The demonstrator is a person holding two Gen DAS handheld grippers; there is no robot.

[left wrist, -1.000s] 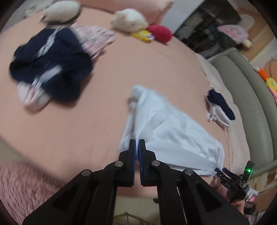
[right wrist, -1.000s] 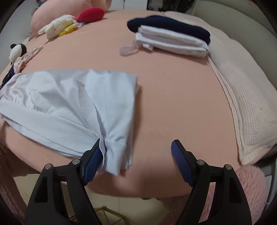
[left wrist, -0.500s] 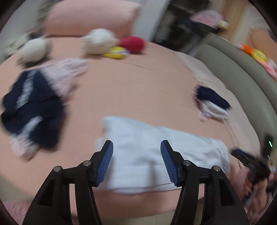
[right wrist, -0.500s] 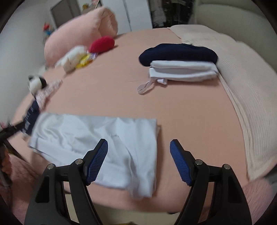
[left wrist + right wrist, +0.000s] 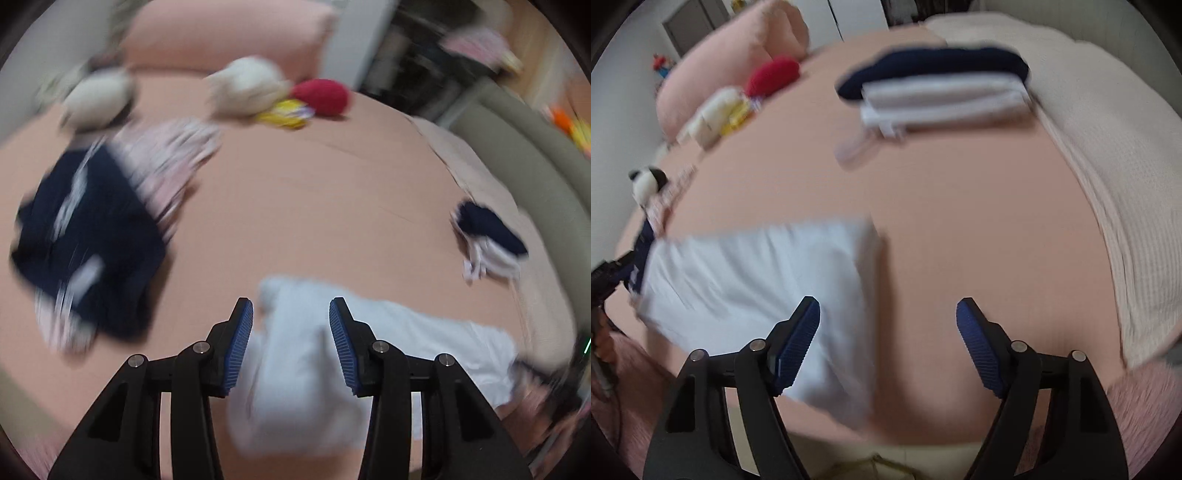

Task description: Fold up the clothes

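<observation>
Left wrist: pale garment (image 5: 306, 369) beneath parted claw (image 5: 291, 343).

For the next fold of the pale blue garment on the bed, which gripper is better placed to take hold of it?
Left, probably. The left gripper, jaws just closing but empty, hangs over the pale blue garment. The right gripper is open mostly over bare sheet, beside the garment's edge.

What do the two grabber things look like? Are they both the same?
Yes, they look alike. The left gripper and the right gripper each have two black plastic arms with cut-out holes and round silver bolts. Each one ends in two fingers covered with ribbed blue pads. No cables, labels or sleeves show on them in these pictures.
</observation>
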